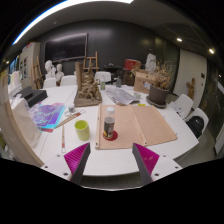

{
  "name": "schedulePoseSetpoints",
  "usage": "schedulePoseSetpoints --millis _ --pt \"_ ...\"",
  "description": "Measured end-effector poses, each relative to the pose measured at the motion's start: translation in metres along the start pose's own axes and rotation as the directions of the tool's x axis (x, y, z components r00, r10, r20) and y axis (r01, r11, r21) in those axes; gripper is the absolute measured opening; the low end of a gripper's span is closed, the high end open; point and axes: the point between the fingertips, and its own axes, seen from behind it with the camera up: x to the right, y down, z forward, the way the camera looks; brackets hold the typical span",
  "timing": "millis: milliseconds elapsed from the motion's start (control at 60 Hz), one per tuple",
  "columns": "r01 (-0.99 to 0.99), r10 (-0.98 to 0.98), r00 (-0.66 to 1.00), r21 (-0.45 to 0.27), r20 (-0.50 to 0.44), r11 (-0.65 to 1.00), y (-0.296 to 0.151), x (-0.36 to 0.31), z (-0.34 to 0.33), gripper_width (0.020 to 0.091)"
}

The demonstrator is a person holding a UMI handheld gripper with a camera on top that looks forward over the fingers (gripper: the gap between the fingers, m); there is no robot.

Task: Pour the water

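Note:
On the white table [110, 160], a clear bottle with a dark cap [109, 122] stands upright on a small red coaster at the near left corner of a tan board [140, 125]. A green cup [82, 128] sits on the table just left of the bottle. My gripper [112, 162] hovers over the near table edge, short of both. Its fingers with pink pads [75, 160] are spread wide apart with only bare tabletop between them.
A colourful picture [47, 115] lies at the left. A wooden model [88, 88] and papers [122, 96] sit farther back. Chairs [186, 106] stand at the right, and shelves and easels line the dark back wall.

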Motion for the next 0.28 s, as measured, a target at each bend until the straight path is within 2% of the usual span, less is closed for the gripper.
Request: schedulePoseSetpoints --millis 283 --pt "0.013 -0.013 1.000 0.010 -0.019 1.000 -0.0051 0.0094 0.0051 0.0860"
